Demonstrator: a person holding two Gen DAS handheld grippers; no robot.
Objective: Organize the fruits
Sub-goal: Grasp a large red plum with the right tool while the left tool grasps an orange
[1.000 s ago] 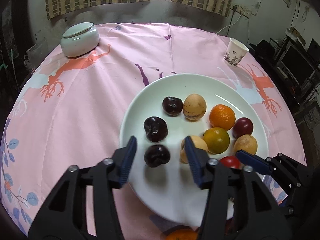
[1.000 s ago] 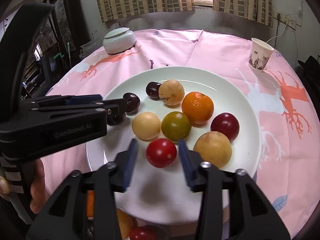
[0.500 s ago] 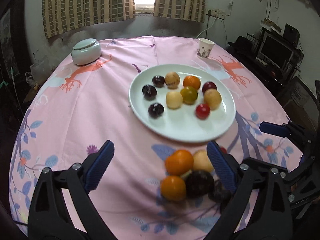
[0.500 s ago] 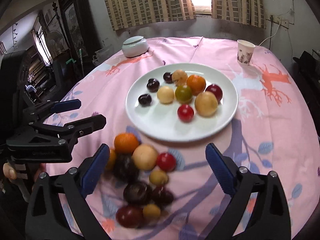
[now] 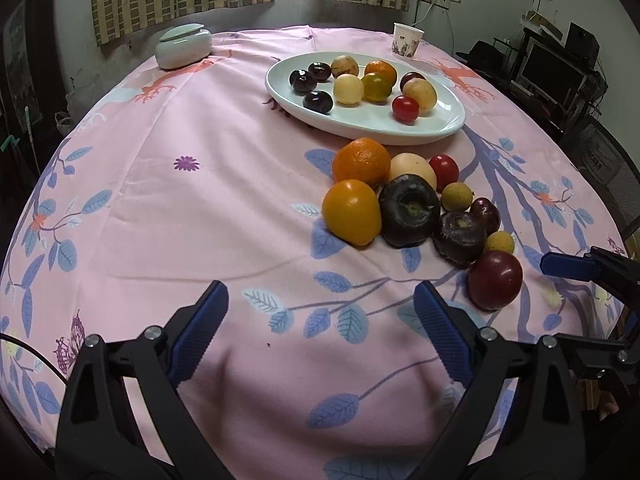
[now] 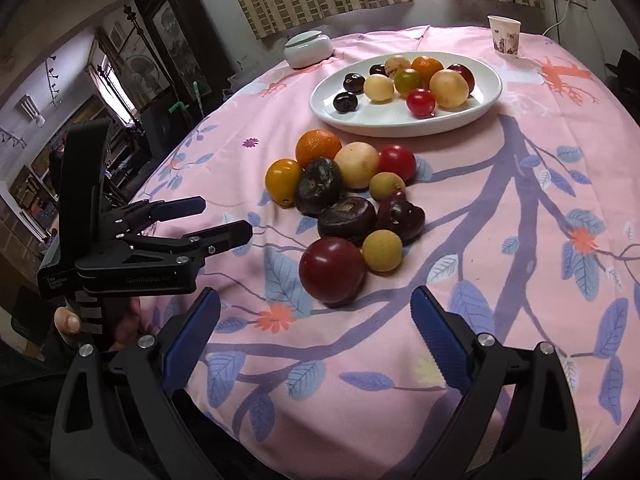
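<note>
Partly cut off: in my left view the right gripper (image 5: 568, 266) shows only as a blue tip at 3 o'clock. Left gripper (image 5: 320, 328) jaws released wide, bare tablecloth (image 5: 160, 200) between them. Right gripper (image 6: 314, 330) jaws wide but closing, nothing between. Loose fruit pile (image 6: 344, 200) lies at 12 o'clock of the right jaws, dark plum (image 6: 332, 272) nearest; plate (image 6: 400, 122) sits beyond.

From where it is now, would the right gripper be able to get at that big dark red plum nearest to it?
Probably yes. The dark red plum lies just ahead of the right gripper, nothing between them; its jaws, closing slightly, are wide and empty. A small yellow-green fruit touches the plum's side.
</note>
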